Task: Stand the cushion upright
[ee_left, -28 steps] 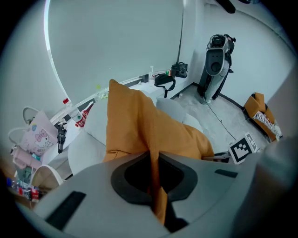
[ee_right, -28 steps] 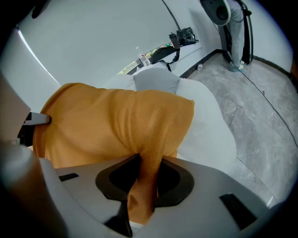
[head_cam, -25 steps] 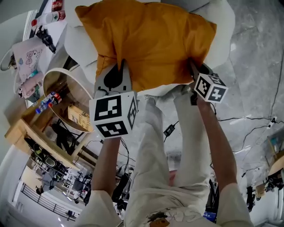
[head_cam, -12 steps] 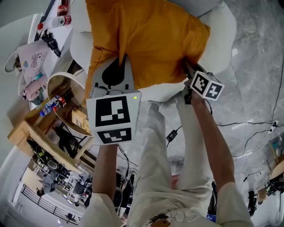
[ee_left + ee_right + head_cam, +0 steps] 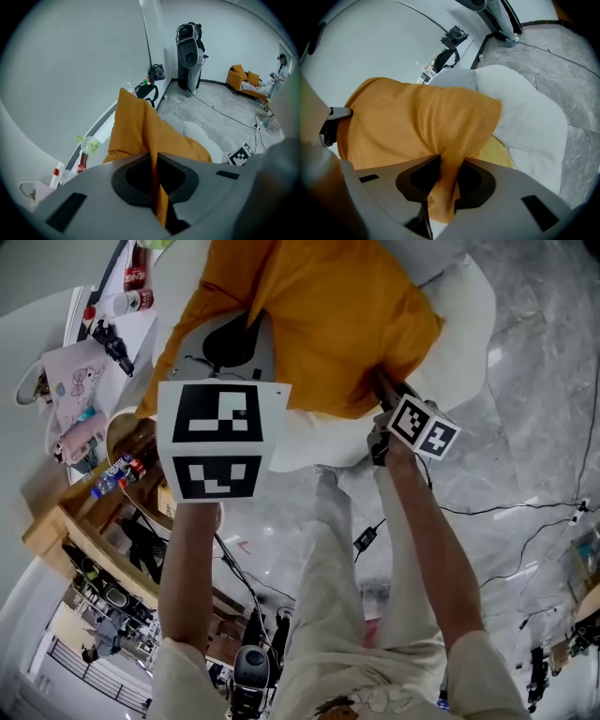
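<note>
Grey marble floor [image 5: 525,381], plain pale wall [image 5: 70,70]

A white padded seat [image 5: 464,315] fills the head view from twelve to one o'clock and rests on a grey marbled floor [image 5: 544,409]. Black cables [image 5: 525,512] trail across that floor at three o'clock. At eleven o'clock a red-labelled bottle [image 5: 137,268] stands on a white desk [image 5: 136,329], with a pink pouch [image 5: 75,381] at ten o'clock. A round wooden shelf unit [image 5: 47,521] sits at eight o'clock. In the left gripper view a tall grey machine [image 5: 189,51] stands by the wall at twelve o'clock, and an orange sofa [image 5: 243,79] is at two o'clock.
</note>
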`<state>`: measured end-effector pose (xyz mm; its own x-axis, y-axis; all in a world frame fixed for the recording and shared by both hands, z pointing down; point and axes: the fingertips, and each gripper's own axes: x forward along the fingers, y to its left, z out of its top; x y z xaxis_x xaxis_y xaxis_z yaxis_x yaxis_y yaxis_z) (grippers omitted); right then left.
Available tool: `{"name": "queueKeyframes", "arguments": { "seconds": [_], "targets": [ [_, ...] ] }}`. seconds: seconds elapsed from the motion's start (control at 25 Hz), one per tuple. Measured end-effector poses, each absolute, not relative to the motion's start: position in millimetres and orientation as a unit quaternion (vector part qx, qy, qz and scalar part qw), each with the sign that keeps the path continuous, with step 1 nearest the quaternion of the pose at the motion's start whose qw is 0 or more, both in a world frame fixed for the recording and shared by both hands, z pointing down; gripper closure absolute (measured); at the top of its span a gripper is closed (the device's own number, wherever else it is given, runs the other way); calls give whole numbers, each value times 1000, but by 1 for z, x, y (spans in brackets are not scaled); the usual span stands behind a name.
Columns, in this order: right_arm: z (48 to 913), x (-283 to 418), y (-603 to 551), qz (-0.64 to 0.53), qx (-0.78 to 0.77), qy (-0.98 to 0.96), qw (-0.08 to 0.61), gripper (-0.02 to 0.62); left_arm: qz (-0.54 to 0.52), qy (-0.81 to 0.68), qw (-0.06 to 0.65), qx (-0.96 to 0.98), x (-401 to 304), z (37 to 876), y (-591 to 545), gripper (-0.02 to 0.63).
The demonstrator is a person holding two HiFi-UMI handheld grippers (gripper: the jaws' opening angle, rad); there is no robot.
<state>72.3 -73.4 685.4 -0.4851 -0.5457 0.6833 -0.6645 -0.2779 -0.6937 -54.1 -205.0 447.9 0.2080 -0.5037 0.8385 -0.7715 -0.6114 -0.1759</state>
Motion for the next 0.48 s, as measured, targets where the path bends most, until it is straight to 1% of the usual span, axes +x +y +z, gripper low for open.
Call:
{"name": "queueKeyframes", "arguments": {
  "seconds": [0.48],
  "targets": [
    [676,51,-84,640,492,-590,29,485,483,-334,46,808,-19,445,-261,592]
  ]
}}
